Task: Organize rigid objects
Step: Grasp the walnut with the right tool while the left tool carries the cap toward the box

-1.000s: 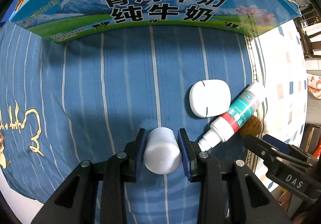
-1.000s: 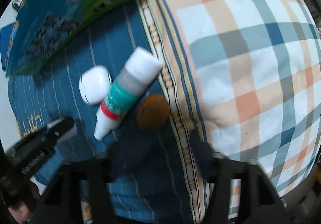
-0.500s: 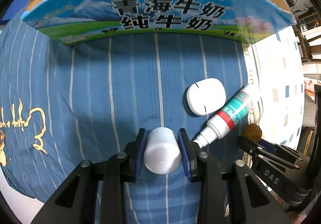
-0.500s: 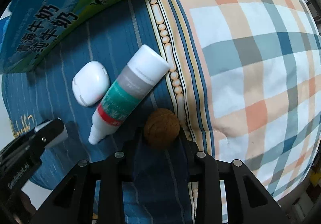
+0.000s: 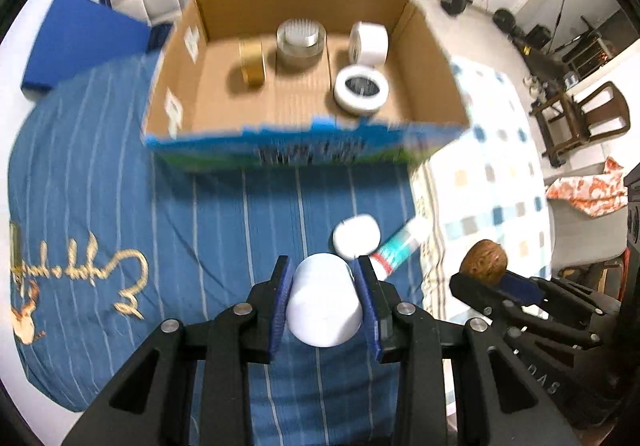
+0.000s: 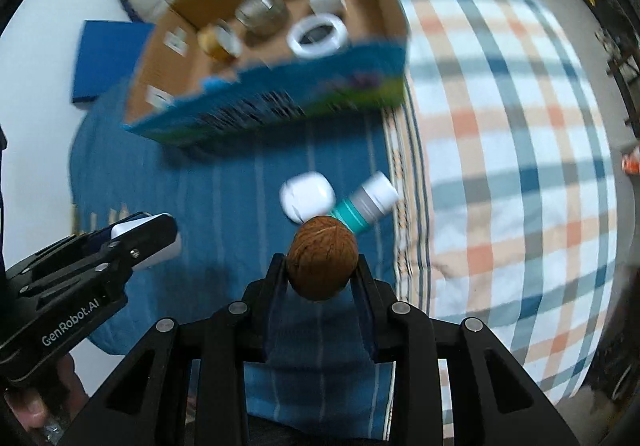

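White cylinder (image 5: 323, 302) is pinched between your left gripper (image 5: 324, 300) pads, long axis running along the fingers, flat end facing the camera, held up over the blue striped cloth (image 5: 160, 206). Your right gripper (image 6: 322, 270) is clamped on the walnut (image 6: 322, 257), which is round, so no real axis there. On the cloth under both lie the white oval case (image 6: 307, 197) and the spray bottle (image 6: 366, 204), touching, the bottle's cap end aimed at the plaid sheet (image 6: 500, 166); the walnut hides its nozzle end. The cardboard box (image 5: 436, 62) beyond holds tape rolls and a jar, and its printed front is too blurred to read.
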Action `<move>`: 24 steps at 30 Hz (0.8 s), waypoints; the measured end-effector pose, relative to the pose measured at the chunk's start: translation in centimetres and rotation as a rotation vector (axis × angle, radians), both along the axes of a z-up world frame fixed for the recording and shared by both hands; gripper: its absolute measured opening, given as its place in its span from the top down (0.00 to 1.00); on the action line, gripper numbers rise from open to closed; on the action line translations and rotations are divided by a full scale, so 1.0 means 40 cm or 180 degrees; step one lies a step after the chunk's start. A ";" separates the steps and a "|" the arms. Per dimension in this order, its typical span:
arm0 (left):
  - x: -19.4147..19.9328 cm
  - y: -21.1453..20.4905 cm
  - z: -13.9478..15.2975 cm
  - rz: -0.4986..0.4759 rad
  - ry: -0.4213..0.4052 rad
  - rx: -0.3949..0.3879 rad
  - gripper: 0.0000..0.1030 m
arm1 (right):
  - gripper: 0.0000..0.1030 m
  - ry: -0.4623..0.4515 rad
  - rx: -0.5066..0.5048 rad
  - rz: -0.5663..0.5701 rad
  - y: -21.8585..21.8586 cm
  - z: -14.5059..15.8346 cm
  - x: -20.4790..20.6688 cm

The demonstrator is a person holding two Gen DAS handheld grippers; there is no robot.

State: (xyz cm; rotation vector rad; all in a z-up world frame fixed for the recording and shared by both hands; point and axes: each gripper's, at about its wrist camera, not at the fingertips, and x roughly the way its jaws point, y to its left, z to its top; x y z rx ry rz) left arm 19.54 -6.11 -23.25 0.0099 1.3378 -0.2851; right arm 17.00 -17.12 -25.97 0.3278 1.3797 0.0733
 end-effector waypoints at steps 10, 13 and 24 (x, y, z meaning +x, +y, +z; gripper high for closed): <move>0.123 0.015 0.109 0.0083 -0.0475 0.0010 0.72 | 0.67 -0.0412 -0.0033 0.0214 0.023 0.144 0.134; 0.179 0.021 0.104 0.0102 -0.0521 0.0055 0.72 | 0.67 -0.0482 -0.0090 0.0254 0.041 0.157 0.188; 0.418 0.090 -0.061 0.0341 0.0018 -0.0037 0.72 | 0.67 -0.0226 -0.0095 0.0302 0.080 0.007 0.434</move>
